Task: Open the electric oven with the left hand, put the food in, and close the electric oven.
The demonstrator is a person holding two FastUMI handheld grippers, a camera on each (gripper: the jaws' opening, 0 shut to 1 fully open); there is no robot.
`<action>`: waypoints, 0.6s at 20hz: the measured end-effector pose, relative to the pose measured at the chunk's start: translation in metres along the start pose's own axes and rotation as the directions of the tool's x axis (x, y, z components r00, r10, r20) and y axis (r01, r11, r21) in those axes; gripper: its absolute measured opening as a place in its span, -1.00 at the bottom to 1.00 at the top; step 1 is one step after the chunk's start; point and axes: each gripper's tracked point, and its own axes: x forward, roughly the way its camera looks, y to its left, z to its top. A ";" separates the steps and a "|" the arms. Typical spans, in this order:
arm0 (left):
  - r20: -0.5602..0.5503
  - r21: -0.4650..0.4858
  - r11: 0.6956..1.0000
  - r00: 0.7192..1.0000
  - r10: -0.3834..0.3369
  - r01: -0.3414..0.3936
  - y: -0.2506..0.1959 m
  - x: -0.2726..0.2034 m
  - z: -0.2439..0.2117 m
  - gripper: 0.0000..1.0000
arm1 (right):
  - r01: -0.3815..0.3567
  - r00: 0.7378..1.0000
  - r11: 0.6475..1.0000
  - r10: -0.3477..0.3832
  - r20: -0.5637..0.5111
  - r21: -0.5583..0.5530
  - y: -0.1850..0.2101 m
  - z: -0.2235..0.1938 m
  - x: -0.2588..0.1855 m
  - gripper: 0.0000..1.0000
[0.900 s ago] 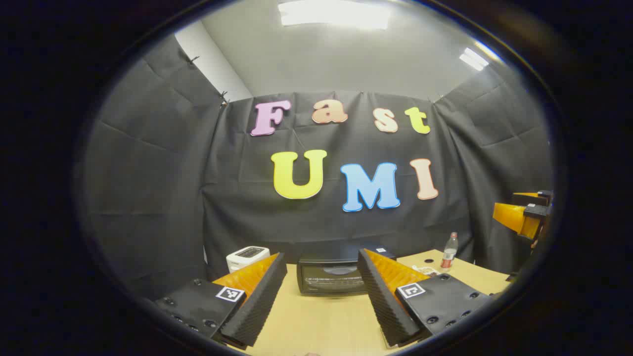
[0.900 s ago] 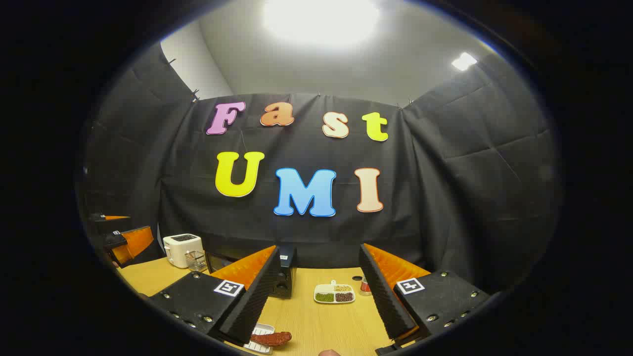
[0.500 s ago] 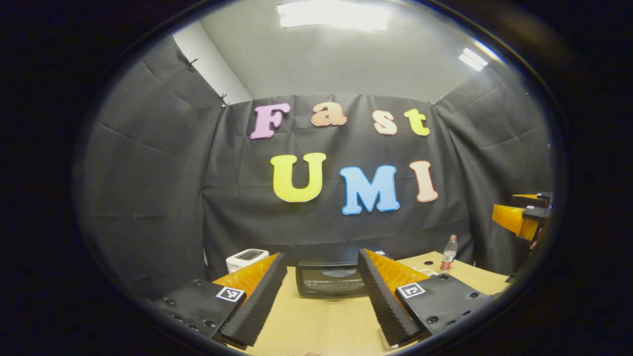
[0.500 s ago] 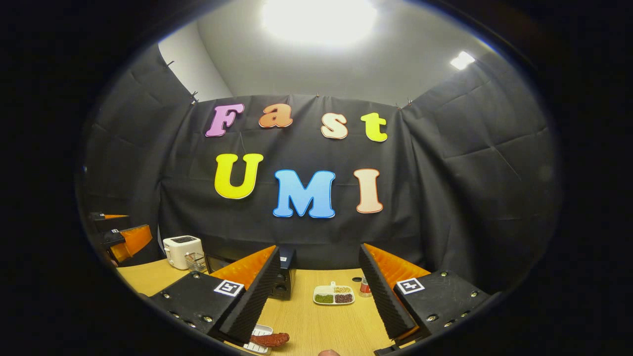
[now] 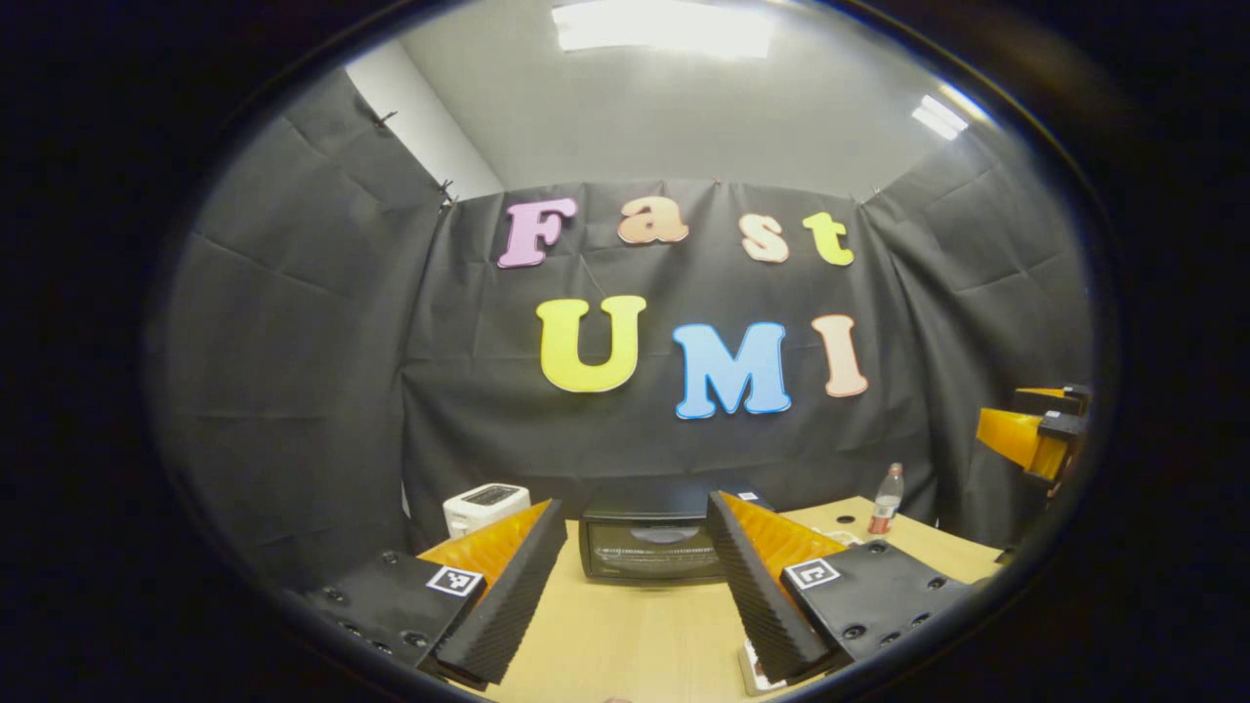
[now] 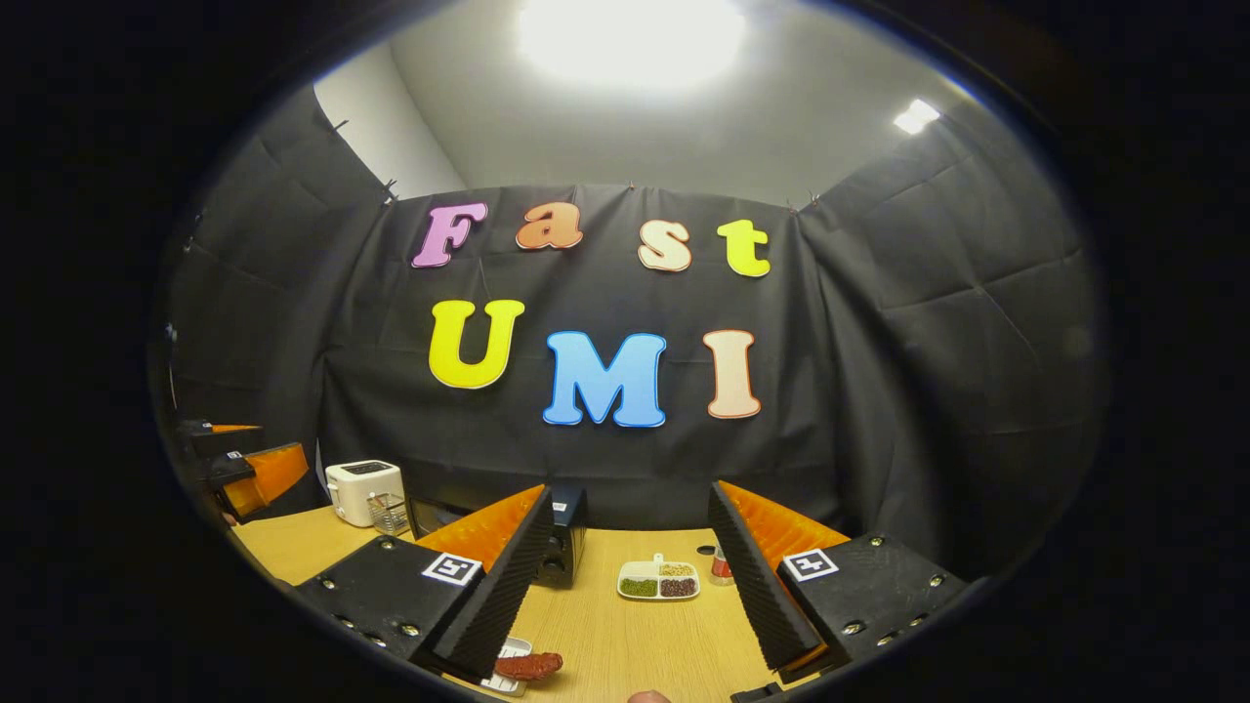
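Note:
The black electric oven stands shut at the back of the wooden table, straight ahead between my left gripper's fingers. My left gripper is open and empty, held well short of the oven. In the right gripper view the oven's right end peeks out behind the left finger. A reddish-brown sausage lies on a small white tray near the table's front. My right gripper is open and empty, above and behind the sausage. Each gripper appears at the edge of the other's view: the right gripper and the left gripper.
A white toaster stands left of the oven, with a small glass beside it. A divided white dish of beans and a drink bottle stand to the right of the oven. Black cloth walls close in the booth.
Both grippers have shifted only slightly. In the left gripper view the oven has drifted a little left and appears slightly nearer. Both stay open.

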 end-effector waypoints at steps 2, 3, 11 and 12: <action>0.013 -0.012 1.000 1.000 0.002 -0.002 -0.003 0.010 0.001 1.00 | -0.017 1.000 1.000 0.017 0.007 0.007 -0.003 -0.003 0.002 0.93; 0.020 -0.004 1.000 1.000 0.010 -0.010 -0.001 0.016 0.001 1.00 | -0.023 1.000 1.000 0.023 0.011 0.012 -0.004 -0.004 0.004 0.93; 0.056 0.008 0.999 0.998 -0.032 0.032 -0.008 0.115 -0.004 1.00 | 0.050 0.999 0.998 -0.050 -0.019 0.031 -0.014 -0.010 0.019 0.92; 0.057 0.005 0.999 0.998 -0.037 0.037 -0.009 0.132 -0.009 1.00 | 0.061 0.998 0.998 -0.061 -0.004 0.019 -0.013 -0.003 0.022 0.92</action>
